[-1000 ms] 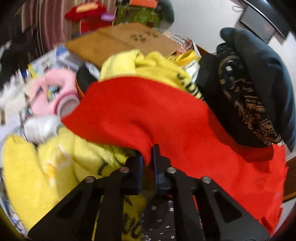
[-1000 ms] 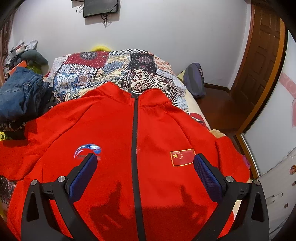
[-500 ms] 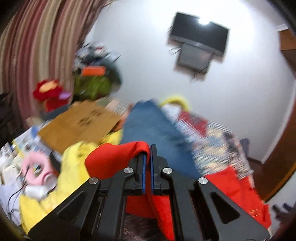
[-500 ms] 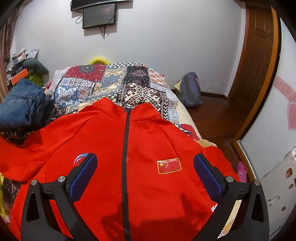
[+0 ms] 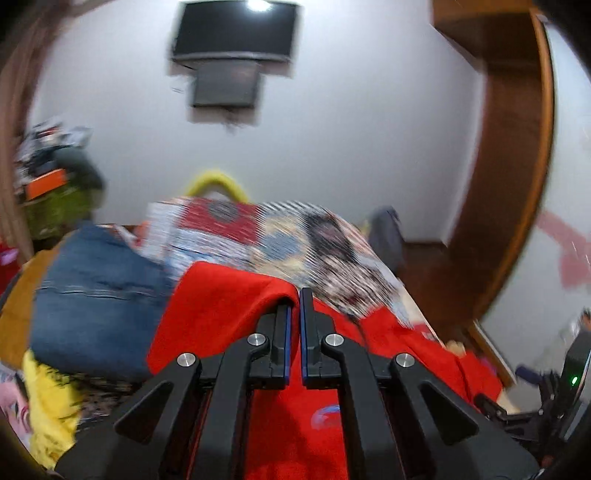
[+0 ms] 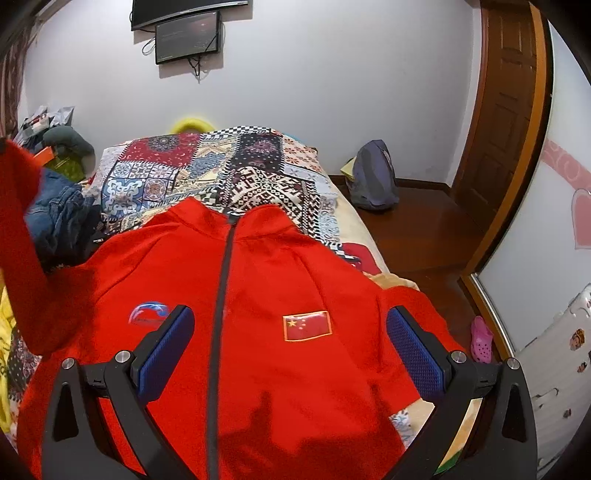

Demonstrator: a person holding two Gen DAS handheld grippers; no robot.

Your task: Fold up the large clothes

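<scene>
A red zip jacket (image 6: pixel 266 295) lies front up on the patchwork-covered bed (image 6: pixel 221 166), collar toward the far wall. My left gripper (image 5: pixel 294 295) is shut on the jacket's left sleeve (image 5: pixel 229 295) and holds it lifted above the jacket body; the raised sleeve shows at the left edge of the right wrist view (image 6: pixel 22 229). My right gripper (image 6: pixel 291 339) is open and empty, hovering over the jacket's chest, its pads on either side of the zip and flag patch (image 6: pixel 306 325).
Blue jeans (image 6: pixel 55 214) and yellow fabric (image 5: pixel 48 398) lie piled at the bed's left. A grey backpack (image 6: pixel 373 177) sits on the wooden floor by the door (image 6: pixel 509 110). A pink shoe (image 6: pixel 480 338) lies right of the bed. A screen (image 6: pixel 188 35) hangs on the far wall.
My left gripper has lifted the red sleeve up from the pile at the left and swung it rightward over the jacket body. The right gripper has risen slightly and stays open.
</scene>
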